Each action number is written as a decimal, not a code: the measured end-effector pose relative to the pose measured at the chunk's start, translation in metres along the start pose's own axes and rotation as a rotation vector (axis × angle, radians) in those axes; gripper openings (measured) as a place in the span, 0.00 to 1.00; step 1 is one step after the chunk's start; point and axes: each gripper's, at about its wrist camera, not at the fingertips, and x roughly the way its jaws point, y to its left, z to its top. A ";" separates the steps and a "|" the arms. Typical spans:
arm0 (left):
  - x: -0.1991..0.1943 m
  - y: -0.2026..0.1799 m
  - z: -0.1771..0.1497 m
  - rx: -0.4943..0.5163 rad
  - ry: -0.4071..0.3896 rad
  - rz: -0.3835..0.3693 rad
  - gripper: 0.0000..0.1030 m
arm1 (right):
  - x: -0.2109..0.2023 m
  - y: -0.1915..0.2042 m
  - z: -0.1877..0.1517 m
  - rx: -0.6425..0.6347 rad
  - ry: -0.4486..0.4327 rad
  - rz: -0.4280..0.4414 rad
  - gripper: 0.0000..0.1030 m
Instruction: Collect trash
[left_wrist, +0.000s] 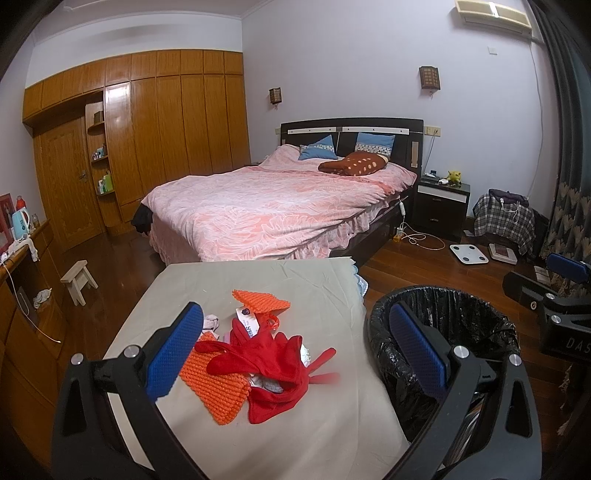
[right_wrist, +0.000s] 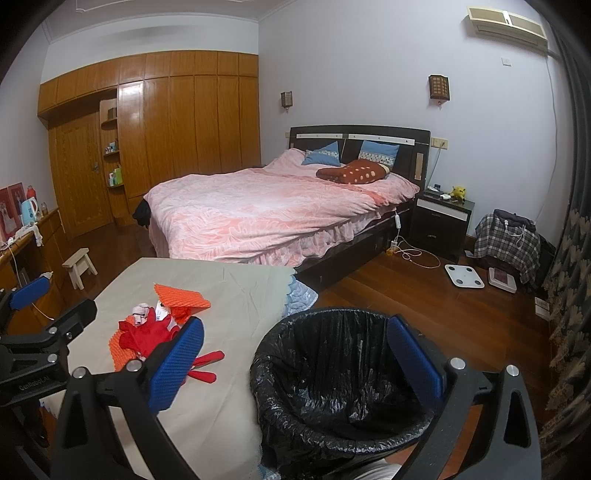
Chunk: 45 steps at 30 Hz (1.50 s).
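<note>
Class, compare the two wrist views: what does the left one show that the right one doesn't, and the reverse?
Only the left view shows the right tongs from outside, at its right edge. Only the right view shows the bin's whole inside, with no trash visible in it, and the left tongs at its left edge. Both show the red and orange pile on the table, and the bed.

Both wrist cams aimed fwd toward bed (left_wrist: 280, 206); left set above table (left_wrist: 295, 424), right above bin (right_wrist: 343, 373); all 3 shared.
</note>
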 end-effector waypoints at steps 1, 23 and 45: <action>0.000 0.000 0.000 -0.001 -0.001 0.000 0.95 | 0.000 0.000 0.000 0.000 0.000 0.000 0.94; 0.000 0.000 0.000 -0.001 0.003 -0.001 0.95 | 0.003 0.005 -0.002 0.000 0.004 0.003 0.94; 0.000 0.001 0.000 -0.001 0.006 -0.002 0.95 | 0.006 0.005 -0.004 -0.001 0.006 0.004 0.94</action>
